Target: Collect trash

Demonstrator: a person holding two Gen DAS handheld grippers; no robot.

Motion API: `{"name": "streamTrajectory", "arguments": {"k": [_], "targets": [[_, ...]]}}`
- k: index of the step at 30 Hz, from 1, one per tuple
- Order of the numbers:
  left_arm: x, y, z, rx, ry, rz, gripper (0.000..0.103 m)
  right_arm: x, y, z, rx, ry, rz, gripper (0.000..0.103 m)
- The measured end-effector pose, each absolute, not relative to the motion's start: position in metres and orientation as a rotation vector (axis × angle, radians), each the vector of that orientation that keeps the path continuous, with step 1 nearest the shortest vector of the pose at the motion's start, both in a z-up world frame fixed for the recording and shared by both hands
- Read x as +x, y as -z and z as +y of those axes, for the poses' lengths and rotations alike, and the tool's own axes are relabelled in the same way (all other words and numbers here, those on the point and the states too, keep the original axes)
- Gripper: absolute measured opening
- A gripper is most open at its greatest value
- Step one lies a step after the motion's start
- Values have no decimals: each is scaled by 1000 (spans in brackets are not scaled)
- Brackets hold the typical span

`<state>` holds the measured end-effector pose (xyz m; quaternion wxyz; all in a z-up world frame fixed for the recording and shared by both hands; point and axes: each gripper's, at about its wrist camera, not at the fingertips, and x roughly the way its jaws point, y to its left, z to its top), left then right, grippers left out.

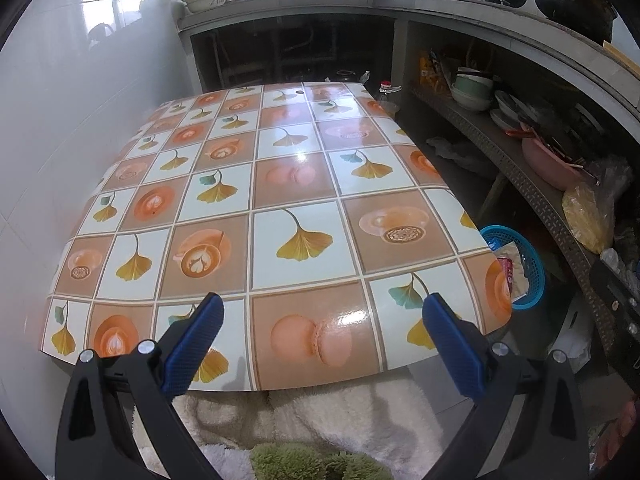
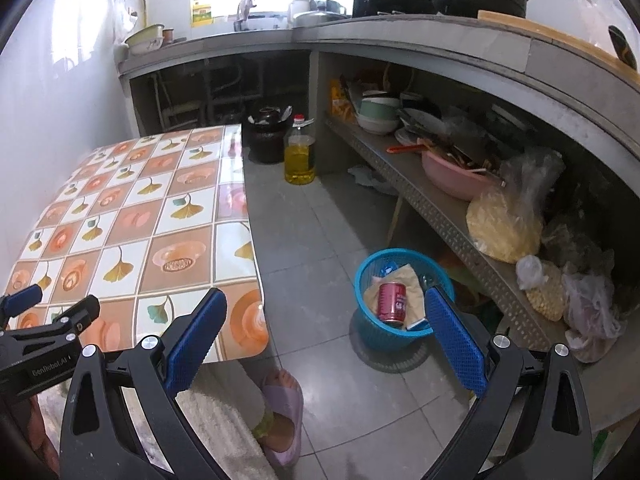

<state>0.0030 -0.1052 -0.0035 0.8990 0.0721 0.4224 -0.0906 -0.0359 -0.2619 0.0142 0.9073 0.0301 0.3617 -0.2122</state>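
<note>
A blue plastic basket [image 2: 372,336] stands on the tiled floor to the right of the table. In it lie a red soda can [image 2: 393,301], crumpled brown paper [image 2: 409,280] and a small white box. The basket also shows in the left wrist view [image 1: 534,280], partly hidden by the table edge. My right gripper [image 2: 322,312] is open and empty, held above the floor near the basket. My left gripper [image 1: 322,318] is open and empty over the near edge of the patterned table [image 1: 224,152]. It also shows in the right wrist view [image 2: 48,304].
A bottle of yellow oil [image 2: 299,152] and a dark pot [image 2: 266,136] stand on the floor beyond the table. A low shelf [image 2: 460,224] on the right holds bowls, a pink basin [image 2: 456,176] and plastic bags. A foot in a purple slipper [image 2: 280,412] is below.
</note>
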Motion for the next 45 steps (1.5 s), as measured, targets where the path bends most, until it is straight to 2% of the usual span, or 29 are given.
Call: {"name": "streamTrajectory", "arguments": {"k": [45], "targets": [[9,3,-84,102,91,884,97,-42,-14,-282,48,477,756,95]]}}
